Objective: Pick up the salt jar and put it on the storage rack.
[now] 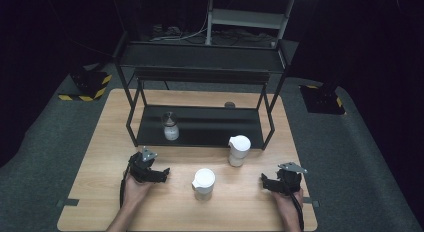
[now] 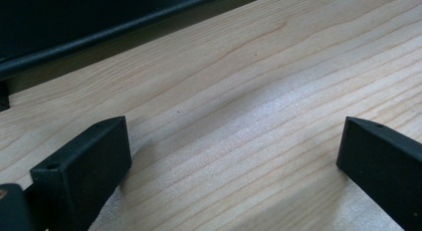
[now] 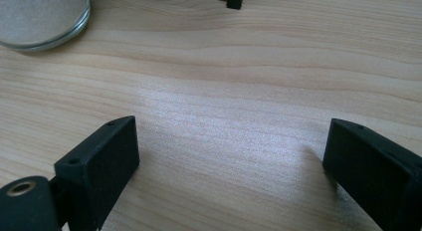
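On the pale grained wooden table (image 1: 100, 192), both black blocky tools released: left tool (image 1: 165, 172), right tool (image 1: 265, 181).

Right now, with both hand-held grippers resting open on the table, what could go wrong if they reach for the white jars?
1. The near white jar stands upright between the left hand-held gripper and the right hand-held gripper; a sideways sweep might topple it.
2. The spouted white jar stands close to the black rack; lifting it carelessly may bump the rack's leg.
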Tool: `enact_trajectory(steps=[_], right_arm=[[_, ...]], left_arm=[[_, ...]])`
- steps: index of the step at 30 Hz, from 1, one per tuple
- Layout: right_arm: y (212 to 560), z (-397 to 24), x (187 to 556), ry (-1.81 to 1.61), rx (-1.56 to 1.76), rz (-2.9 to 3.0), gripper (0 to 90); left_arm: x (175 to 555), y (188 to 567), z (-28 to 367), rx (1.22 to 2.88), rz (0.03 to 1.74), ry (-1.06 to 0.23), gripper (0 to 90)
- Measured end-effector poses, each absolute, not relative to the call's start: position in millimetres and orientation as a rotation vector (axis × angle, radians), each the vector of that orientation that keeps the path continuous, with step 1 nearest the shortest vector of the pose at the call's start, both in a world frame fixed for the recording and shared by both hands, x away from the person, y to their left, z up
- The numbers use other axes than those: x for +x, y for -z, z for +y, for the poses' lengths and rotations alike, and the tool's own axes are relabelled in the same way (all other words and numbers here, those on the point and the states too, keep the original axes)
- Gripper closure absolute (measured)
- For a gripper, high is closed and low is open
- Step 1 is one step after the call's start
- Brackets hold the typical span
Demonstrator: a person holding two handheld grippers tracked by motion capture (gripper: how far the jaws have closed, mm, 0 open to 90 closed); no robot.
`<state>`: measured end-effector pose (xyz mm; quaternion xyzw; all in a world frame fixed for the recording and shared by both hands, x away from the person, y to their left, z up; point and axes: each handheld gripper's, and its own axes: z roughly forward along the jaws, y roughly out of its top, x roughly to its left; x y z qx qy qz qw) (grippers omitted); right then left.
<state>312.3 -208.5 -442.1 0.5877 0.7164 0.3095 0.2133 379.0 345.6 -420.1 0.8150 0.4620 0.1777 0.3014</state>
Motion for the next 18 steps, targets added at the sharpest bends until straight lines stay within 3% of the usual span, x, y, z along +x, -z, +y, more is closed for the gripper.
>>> enact_trajectory(steps=[18], right_arm=[[442.1,-208.5,312.4,-0.859,1.631,1.989,7.3]], left_arm=[[376.2,420.5,345.7,2.153,1.223,-0.484,3.9]])
